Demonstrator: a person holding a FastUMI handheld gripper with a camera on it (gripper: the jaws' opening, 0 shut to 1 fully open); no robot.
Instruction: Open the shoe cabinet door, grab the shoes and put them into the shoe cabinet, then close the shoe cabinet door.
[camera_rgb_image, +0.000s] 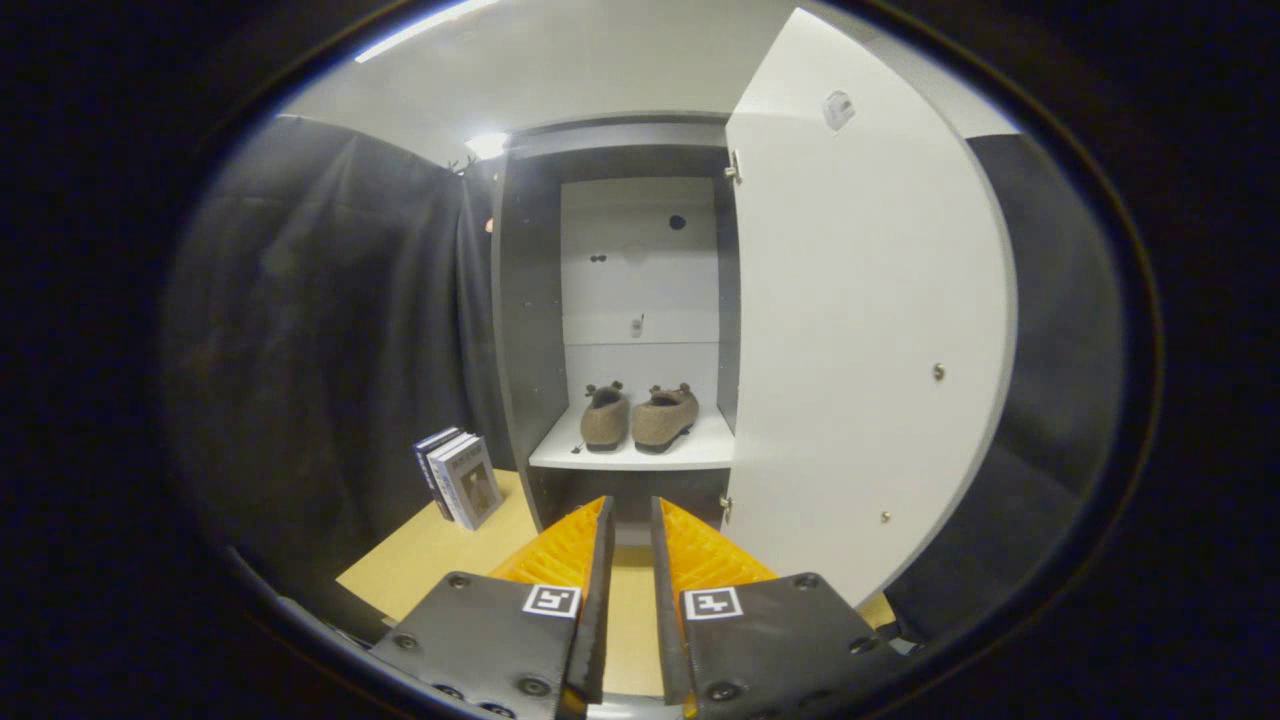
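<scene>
The gripper (630, 515) points at the open shoe cabinet (525, 330), its two orange fingers (560, 550) close together with only a narrow gap between them and nothing held; bare wooden surface (430, 560) shows through the gap. So the jaws stand narrow and empty.

Beyond the fingertips, two brown shoes (640, 415) sit side by side on the cabinet's white shelf (690, 450), toes toward the back wall, heels toward the front edge. The left shoe is just beside the right one; whether they touch cannot be told. Both lie near the middle of the shelf, set back a little from its front edge.

One white door (860, 330) is swung wide open on the right side of the cabinet, hinged at the cabinet's right wall, with its inner face turned this way. Two small metal screw heads show on that face.

To the left of the cabinet, near its lower left corner, a small row of books (458, 478) stands upright on the surface; three spines can be counted, the frontmost with its cover facing out.
</scene>
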